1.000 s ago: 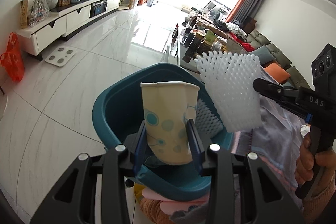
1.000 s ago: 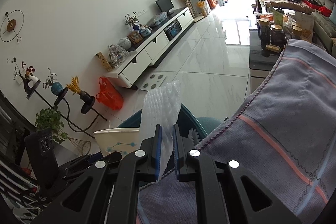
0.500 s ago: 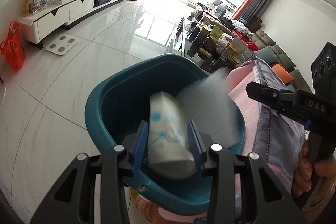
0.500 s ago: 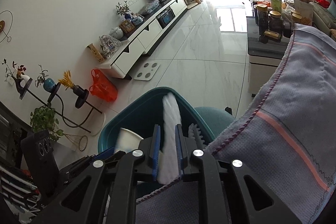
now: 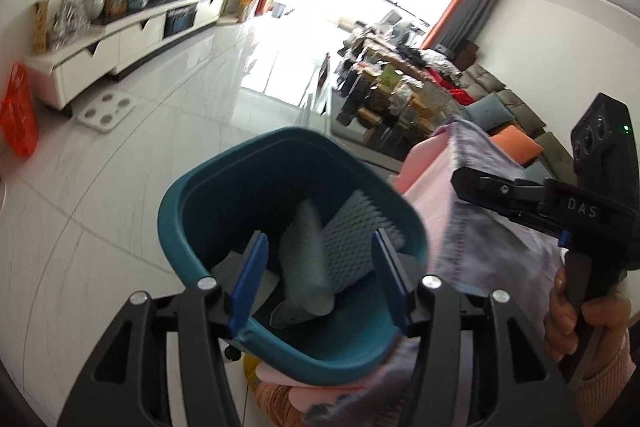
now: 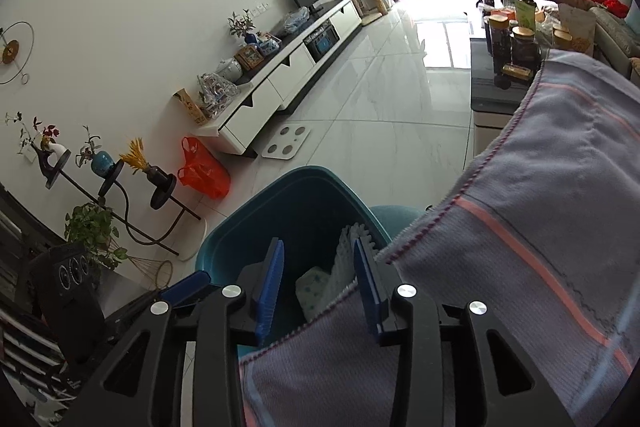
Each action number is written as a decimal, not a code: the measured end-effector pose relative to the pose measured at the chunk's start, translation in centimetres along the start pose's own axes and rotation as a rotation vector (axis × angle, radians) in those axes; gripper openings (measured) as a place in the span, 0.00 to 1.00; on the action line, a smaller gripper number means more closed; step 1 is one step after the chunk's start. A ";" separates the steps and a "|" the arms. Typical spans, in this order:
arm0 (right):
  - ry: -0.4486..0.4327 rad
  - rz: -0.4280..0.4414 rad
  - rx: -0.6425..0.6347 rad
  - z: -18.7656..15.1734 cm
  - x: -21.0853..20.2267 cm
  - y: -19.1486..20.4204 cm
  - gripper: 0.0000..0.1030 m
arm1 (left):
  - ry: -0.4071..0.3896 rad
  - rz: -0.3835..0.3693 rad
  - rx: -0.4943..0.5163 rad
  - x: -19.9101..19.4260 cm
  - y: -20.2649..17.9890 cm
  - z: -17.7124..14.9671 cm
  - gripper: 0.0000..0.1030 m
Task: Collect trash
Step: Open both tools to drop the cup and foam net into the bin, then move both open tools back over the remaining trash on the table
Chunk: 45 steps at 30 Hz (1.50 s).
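The left gripper point(image 5: 320, 275) hovers over the near rim of the teal bin point(image 5: 192, 223), its jaws opening with nothing pressed between the blue pads. The paper cup point(image 5: 300, 287) has been let go and lies inside the bin, blurred in the left wrist view, tipped over with its long axis running roughly from the near wall toward the far one; which end is the mouth cannot be told. In the right wrist view the cup point(image 6: 314, 287) shows as a white piece with pale blue dots low in the bin. Just beside it, the white foam net point(image 5: 356, 243) leans on the bin's right inner wall, its long side slanting up to the right, its toothed edge uppermost.

The right gripper point(image 6: 318, 283) also points down into the bin point(image 6: 304, 195), jaws opening and free of any object; the foam net point(image 6: 348, 259) stands past the pads, against the wall. The striped grey cloth point(image 6: 540, 227) drapes beside the bin and under the right finger. In the left wrist view a hand point(image 5: 580, 315) holds the right gripper's handle. The bin stands above a white tiled floor point(image 6: 380, 115).
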State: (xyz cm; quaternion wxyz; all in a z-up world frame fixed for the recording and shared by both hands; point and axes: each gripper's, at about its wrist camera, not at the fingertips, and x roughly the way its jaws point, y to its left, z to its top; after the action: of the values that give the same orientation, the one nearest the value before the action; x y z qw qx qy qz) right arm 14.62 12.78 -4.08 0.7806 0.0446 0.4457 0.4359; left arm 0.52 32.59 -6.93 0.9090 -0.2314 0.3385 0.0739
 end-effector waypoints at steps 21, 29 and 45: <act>-0.251 -0.205 0.016 -8.9 -19.6 -6.7 0.54 | 0.004 -0.396 0.411 -2.7 -20.0 -5.7 0.75; -0.320 -0.337 0.136 -12.8 -25.2 -11.8 0.54 | 0.107 -0.444 0.529 1.6 -27.6 -7.3 0.75; -0.435 -0.488 0.351 -18.0 -32.7 -19.3 0.56 | 0.267 -0.427 0.575 10.0 -35.3 -5.1 0.74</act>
State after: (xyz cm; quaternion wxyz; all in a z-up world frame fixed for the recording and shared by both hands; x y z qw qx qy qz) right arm 6.44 -28.37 -2.24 0.9186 0.1617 0.3347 0.1341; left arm 15.40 -1.16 -3.76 0.8797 -0.0400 0.4052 -0.2458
